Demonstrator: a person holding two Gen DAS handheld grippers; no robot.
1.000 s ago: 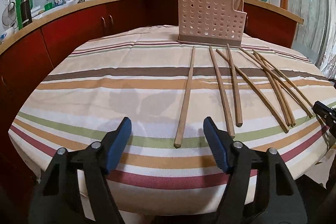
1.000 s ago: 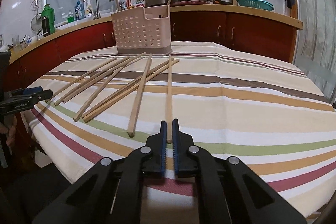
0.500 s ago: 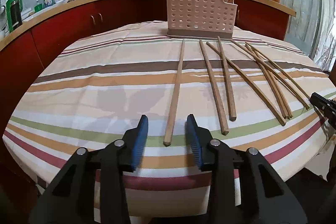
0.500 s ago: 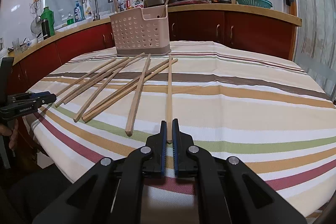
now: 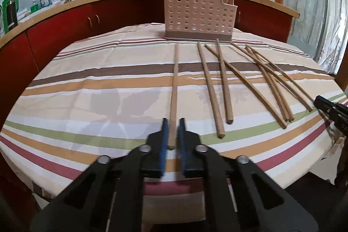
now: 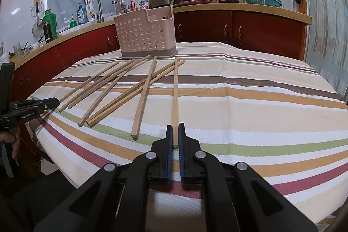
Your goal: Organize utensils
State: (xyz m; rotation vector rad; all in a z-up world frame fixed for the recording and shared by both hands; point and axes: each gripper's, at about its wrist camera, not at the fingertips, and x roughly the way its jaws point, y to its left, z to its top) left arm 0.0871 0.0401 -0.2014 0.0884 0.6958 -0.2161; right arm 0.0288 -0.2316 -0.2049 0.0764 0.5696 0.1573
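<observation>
The left gripper (image 5: 173,129) is clamped on the near end of a wooden chopstick (image 5: 175,84), blue pads pressing its two sides; this stick is the leftmost of the spread in the left wrist view. The right gripper (image 6: 175,134) is likewise closed on the near end of another chopstick (image 6: 175,92), the rightmost one in its own view. So each hand has one end stick of the row, and each stick's long axis runs straight away from its fingers toward the perforated utensil holder (image 5: 198,14) standing at the far side of the bench (image 5: 87,88).

Both held sticks lie flat on the striped cloth, their far tips just short of the holder's base. Between them the remaining chopsticks (image 5: 224,84) fan out, some crossing, all pointing roughly at the holder too. The holder already has sticks leaning in it.

The coming move probably turns on that alignment: each stick must be lifted by its near end and tipped up so its far tip clears the holder's rim. Neither hand looks clearly nearer; the left gripper's stick points at the holder's left portion, the right's at its right end.
</observation>
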